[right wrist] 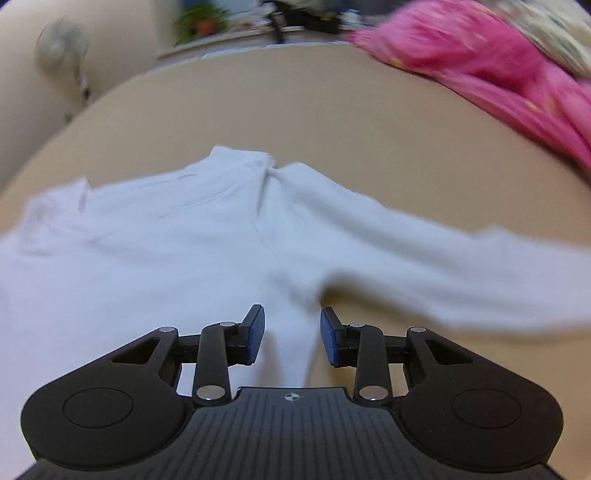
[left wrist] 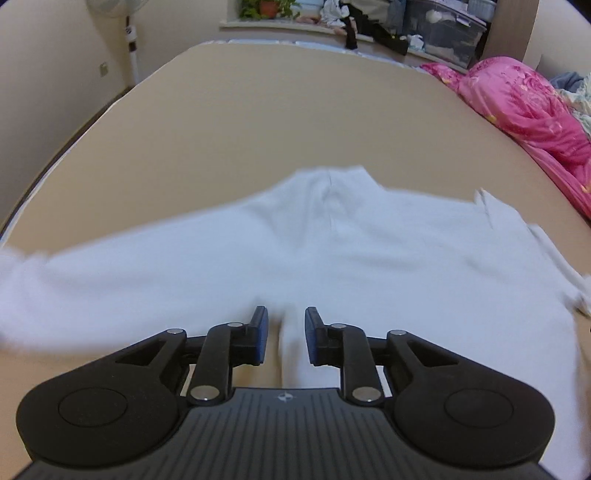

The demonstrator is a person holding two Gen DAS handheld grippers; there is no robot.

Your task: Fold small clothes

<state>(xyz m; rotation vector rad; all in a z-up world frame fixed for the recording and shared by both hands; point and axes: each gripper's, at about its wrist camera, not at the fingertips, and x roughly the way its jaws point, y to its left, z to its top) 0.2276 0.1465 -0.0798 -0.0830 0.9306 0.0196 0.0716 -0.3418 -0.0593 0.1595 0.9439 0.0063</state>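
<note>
While a white shirt (left wrist: 332,258) lay spread on the tan bed (left wrist: 295,122), a raised fold of it sat between the parted fingers of both the left gripper (left wrist: 286,338) and right gripper (right wrist: 291,338), neither clamping.

Garment spread across a bed, a gripper at its near edge in each view.

In the left wrist view the garment (left wrist: 332,251) lies on the bed (left wrist: 295,110) across the middle of the frame, a sleeve running off at left; the left gripper (left wrist: 286,338) sits at lower centre, a fold of the garment between its parted fingers. A quilt (left wrist: 524,110) lies at upper right, a fan (left wrist: 129,33) at upper left, and a shelf (left wrist: 295,27) behind the bed. In the right wrist view the right gripper (right wrist: 291,338) straddles a fold at lower centre, with a sleeve reaching right.
</note>
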